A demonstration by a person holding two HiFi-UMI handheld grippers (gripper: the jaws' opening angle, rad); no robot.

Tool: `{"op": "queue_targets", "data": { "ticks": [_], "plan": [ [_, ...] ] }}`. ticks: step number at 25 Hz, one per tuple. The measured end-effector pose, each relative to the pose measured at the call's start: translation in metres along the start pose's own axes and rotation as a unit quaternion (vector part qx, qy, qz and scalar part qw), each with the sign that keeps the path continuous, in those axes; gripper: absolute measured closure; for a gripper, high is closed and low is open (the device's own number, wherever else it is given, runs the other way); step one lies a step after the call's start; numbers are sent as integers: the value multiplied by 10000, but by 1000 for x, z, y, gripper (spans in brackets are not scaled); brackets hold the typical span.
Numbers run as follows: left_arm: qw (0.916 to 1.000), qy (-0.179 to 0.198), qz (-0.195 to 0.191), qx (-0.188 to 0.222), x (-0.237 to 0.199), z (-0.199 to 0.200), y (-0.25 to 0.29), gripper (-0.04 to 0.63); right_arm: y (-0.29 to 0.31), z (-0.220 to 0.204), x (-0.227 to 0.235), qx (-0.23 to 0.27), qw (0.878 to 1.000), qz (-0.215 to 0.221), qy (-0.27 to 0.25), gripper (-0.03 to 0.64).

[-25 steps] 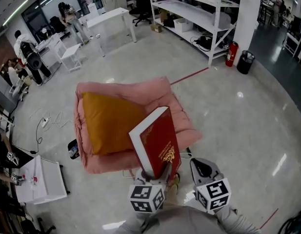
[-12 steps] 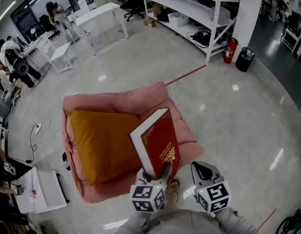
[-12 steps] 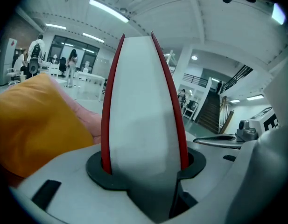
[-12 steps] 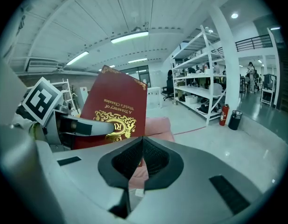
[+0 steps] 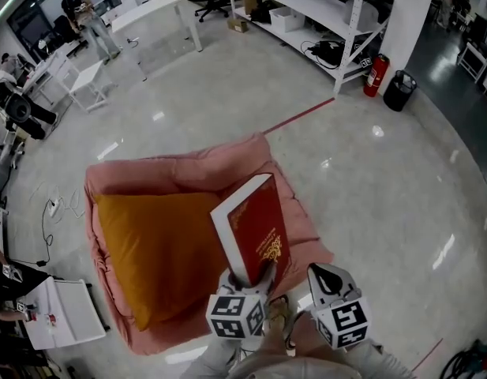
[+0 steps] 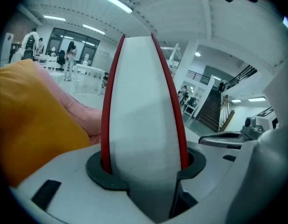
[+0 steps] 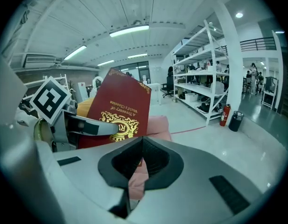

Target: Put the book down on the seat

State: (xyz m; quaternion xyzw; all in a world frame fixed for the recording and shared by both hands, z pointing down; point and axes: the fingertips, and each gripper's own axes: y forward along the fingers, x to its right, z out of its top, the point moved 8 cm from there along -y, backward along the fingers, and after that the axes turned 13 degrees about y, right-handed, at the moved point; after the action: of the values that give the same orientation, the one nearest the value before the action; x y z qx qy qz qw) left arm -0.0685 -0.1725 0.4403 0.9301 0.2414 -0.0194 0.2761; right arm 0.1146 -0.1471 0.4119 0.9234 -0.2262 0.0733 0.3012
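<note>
The floor (image 5: 369,180) is pale, glossy stone with a thin red line (image 5: 298,117) running across it. At the far side stand white metal shelving (image 5: 338,6), a red fire extinguisher (image 5: 375,75) and a black bin (image 5: 399,91) just beside a pillar. A white table (image 5: 148,14) stands further left, with people near it.

In the middle of the floor lies the seat (image 5: 227,160), a low pink padded thing with a large orange cushion (image 5: 156,243) lying on it.

The book (image 5: 255,227), red-covered with a gold emblem, is held up over the seat's near right part. It stands on end, tilted, with its white page edge turned left. The left gripper (image 5: 255,273) is clamped on its lower end, one jaw on each cover, with the pages showing between them. The right gripper (image 5: 322,275) hangs just beside it to the right, near the seat's edge. Its jaws are closed together with nothing in them, and it does not touch the book.
</note>
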Motion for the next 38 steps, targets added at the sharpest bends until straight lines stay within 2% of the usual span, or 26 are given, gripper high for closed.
{"op": "queue_targets", "data": {
  "ticks": [3, 12, 23, 30, 38],
  "plan": [
    [9999, 65, 67, -142, -7, -5, 13, 339, 7, -1, 6, -78, 10000, -28, -15, 612],
    [9980, -107, 164, -597, -17, -35, 53, 339, 32, -15, 24, -428, 9990, 41, 152, 612],
    [9946, -99, 269, -996, -37, -57, 142, 339, 83, -32, 63, -740, 9959, 206, 475, 612],
    [9897, -428, 251, -1343, -50, -83, 187, 339, 115, -38, 84, -874, 9944, 181, 571, 612],
    [9791, -917, 138, -1810, -61, -110, 218, 337, 129, -41, 97, -964, 9930, 159, 669, 612]
  ]
}}
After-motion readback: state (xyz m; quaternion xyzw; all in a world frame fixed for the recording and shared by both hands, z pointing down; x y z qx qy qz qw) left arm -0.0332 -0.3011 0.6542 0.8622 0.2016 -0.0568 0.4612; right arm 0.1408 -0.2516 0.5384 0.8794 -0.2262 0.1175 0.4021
